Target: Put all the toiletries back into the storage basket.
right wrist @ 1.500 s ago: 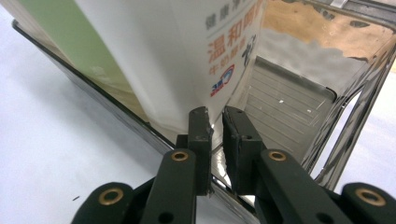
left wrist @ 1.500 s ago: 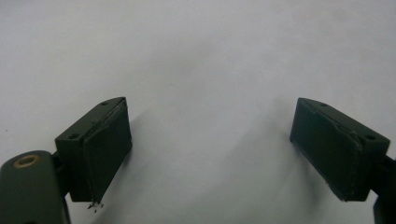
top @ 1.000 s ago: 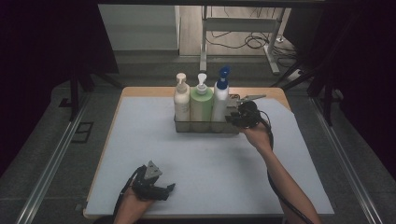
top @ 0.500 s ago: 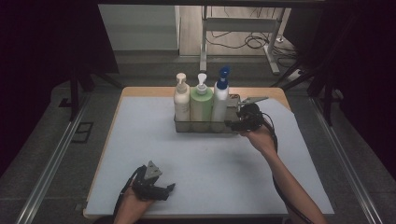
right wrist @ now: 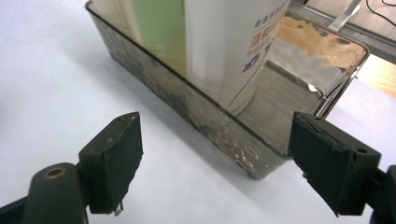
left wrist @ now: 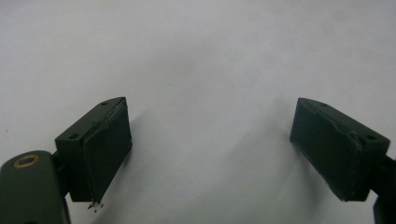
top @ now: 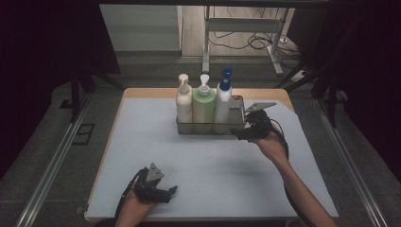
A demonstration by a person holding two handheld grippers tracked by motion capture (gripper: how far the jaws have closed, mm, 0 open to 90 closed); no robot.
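Metal caddy (top: pixel 208 126) stands near the counter's (top: pixel 142 156) far edge, holding three bottles, the blue-capped bottle (top: pixel 223 101) rightmost. Right tongs (top: pixel 242 135) have just been opening, jaws spread with nothing between them, just off the caddy's near right corner; release step appears done. Left tongs (top: pixel 171 191) rest released near the counter's near edge; next move likely calls for withdrawing clear.

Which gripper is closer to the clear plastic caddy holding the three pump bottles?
Right. The right gripper sits at the near right corner of the clear plastic caddy, open and holding nothing. The left gripper rests at the table's near edge, far away.
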